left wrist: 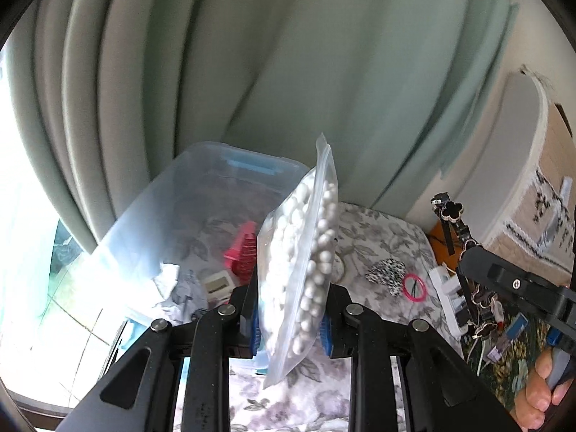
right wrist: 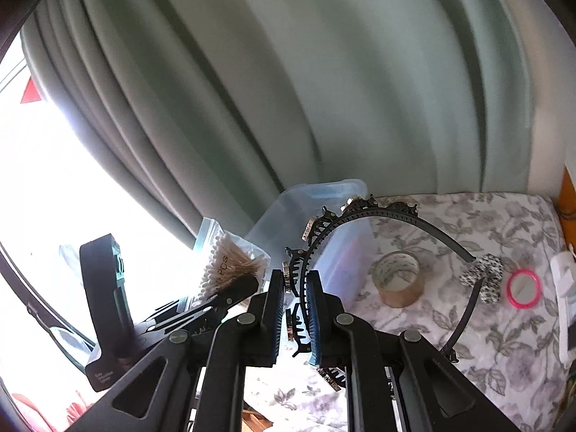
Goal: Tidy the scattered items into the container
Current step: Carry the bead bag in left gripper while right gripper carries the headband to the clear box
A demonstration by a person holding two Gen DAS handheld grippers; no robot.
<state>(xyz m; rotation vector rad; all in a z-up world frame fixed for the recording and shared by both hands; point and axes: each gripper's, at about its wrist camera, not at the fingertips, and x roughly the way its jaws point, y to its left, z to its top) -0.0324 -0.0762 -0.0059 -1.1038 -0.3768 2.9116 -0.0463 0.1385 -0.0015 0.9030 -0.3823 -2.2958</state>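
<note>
My left gripper [left wrist: 289, 324] is shut on a clear zip bag of cotton swabs [left wrist: 302, 252], held upright just right of the clear plastic container [left wrist: 151, 223] with blue handles. The container holds a pink comb [left wrist: 243, 252] and crumpled paper [left wrist: 172, 284]. In the right wrist view my right gripper [right wrist: 295, 295] is shut on a black toothed headband [right wrist: 396, 216] with clover ornaments, lifted above the floral cloth. The container [right wrist: 324, 194] stands behind it. The left gripper [right wrist: 248, 284] and its swab bag [right wrist: 223, 262] appear to its left. The right gripper [left wrist: 475, 262] shows at the right of the left wrist view.
On the floral cloth [right wrist: 468, 342] lie a roll of clear tape [right wrist: 397, 280], a zebra-patterned hair piece [right wrist: 484, 277], a pink ring [right wrist: 523, 288] and a white power strip [right wrist: 565, 288]. Green curtains hang behind. A bright window is at the left.
</note>
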